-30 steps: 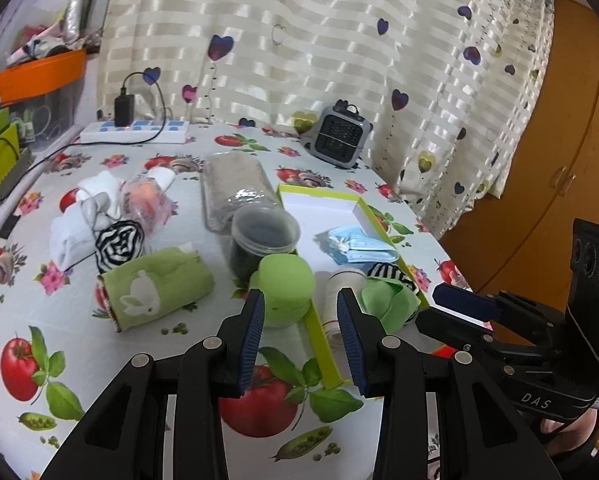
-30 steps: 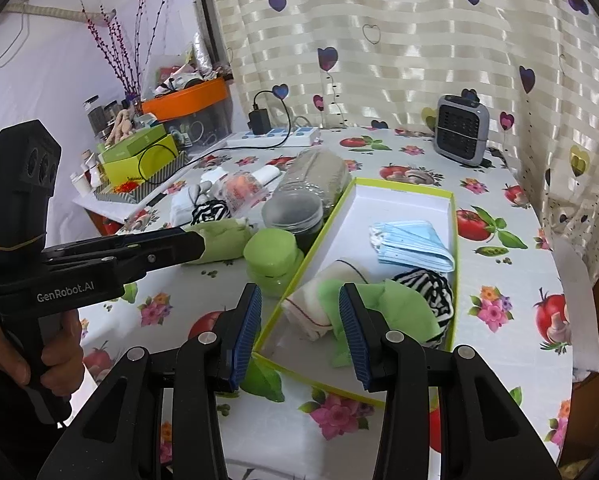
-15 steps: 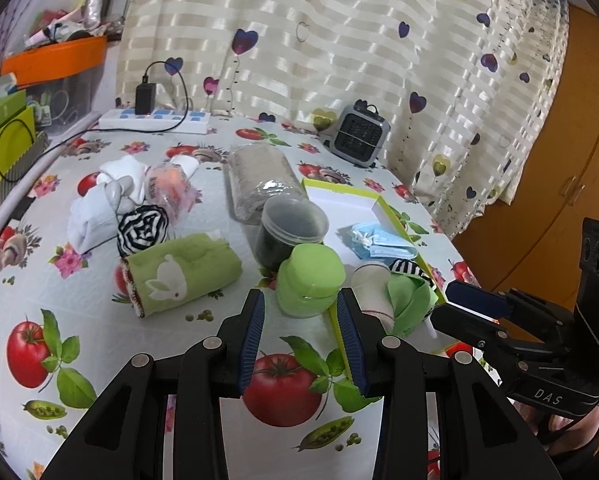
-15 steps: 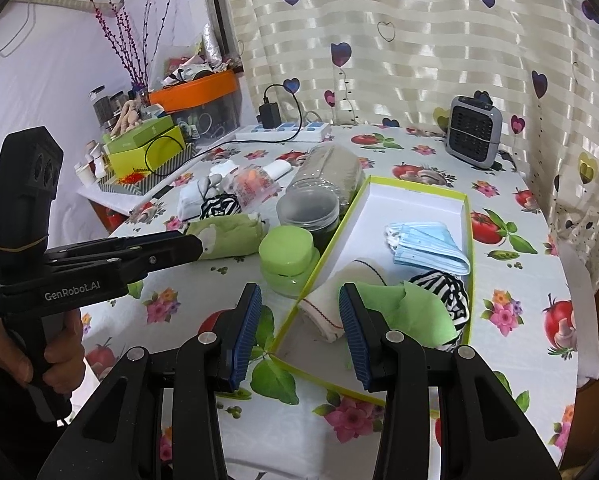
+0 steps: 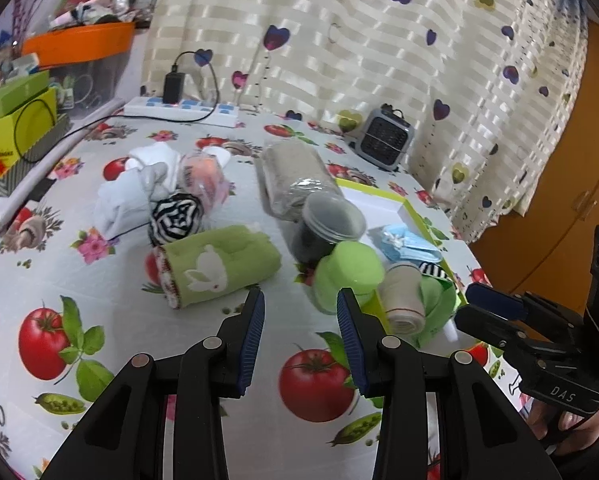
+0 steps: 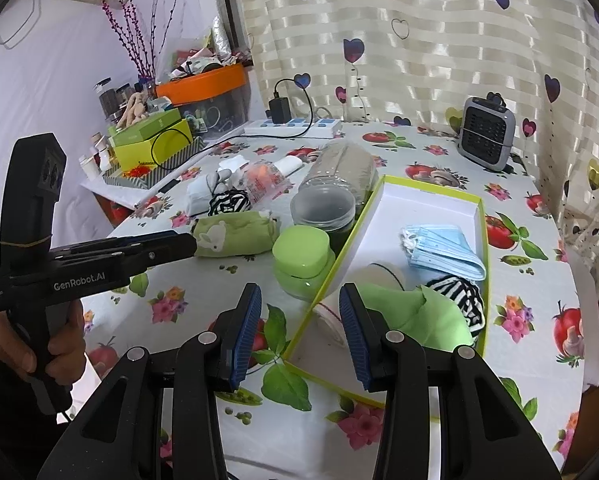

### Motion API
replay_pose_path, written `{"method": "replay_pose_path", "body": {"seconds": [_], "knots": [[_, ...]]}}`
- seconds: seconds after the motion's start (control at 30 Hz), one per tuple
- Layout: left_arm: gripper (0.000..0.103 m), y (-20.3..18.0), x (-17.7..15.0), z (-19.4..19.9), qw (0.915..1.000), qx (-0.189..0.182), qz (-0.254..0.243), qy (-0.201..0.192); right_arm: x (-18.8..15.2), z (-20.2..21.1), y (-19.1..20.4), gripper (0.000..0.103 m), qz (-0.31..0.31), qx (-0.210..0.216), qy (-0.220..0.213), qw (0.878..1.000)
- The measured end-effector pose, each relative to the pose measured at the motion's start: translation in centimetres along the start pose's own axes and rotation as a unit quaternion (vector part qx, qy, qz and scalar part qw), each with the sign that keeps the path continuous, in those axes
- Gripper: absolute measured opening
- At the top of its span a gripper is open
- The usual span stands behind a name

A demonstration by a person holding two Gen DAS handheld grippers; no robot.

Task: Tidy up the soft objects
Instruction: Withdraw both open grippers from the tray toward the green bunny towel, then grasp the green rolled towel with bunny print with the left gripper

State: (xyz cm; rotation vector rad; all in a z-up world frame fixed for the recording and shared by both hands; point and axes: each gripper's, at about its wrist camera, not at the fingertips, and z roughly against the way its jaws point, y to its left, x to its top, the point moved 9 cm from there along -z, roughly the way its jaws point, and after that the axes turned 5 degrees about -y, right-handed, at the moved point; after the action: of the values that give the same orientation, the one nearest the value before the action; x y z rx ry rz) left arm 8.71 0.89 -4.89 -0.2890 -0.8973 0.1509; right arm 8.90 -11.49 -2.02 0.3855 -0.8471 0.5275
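A green rolled towel with a white rabbit (image 5: pixel 219 264) lies on the table, just beyond my open, empty left gripper (image 5: pixel 299 320); it also shows in the right wrist view (image 6: pixel 235 234). Behind it lie a striped roll (image 5: pixel 175 216), white socks (image 5: pixel 135 192) and an orange packet (image 5: pixel 203 176). The yellow-green box (image 6: pixel 431 196) holds blue masks (image 6: pixel 439 250), a green cloth (image 6: pixel 411 312), a striped sock (image 6: pixel 459 296) and a white roll (image 5: pixel 403 296). My right gripper (image 6: pixel 299 320) is open and empty above the box's near left edge.
A green-lidded jar (image 5: pixel 347 276), a dark clear-lidded jar (image 5: pixel 323 228) and a lying grain bottle (image 5: pixel 291 176) stand left of the box. A small grey heater (image 6: pixel 485 132), a power strip (image 5: pixel 179 110) and side boxes (image 5: pixel 15 120) ring the table.
My left gripper has swung left and pulled back, bringing the rabbit towel closer to centre. My right gripper has drawn back slightly from the box. Both stay open.
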Motion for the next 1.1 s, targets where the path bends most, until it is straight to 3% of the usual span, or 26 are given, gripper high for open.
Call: {"method": "replay_pose_path", "body": {"seconds": [0.6, 0.87, 1.1], "knots": [[0.036, 6.2, 0.1, 0.0, 0.9979, 0.043, 0.049, 0.003, 1.0, -3.1, 4.3, 0.042, 0.038, 0.043, 0.012, 0.998], [0.036, 7.6, 0.4, -0.2, 0.9966, 0.068, 0.046, 0.001, 1.3, -5.2, 6.3, 0.045, 0.056, 0.063, 0.024, 0.996], [0.037, 7.4, 1.6, -1.7, 0.9984, 0.055, 0.013, 0.002, 1.1, -5.5, 5.6, 0.045, 0.047, 0.057, 0.026, 0.997]]}}
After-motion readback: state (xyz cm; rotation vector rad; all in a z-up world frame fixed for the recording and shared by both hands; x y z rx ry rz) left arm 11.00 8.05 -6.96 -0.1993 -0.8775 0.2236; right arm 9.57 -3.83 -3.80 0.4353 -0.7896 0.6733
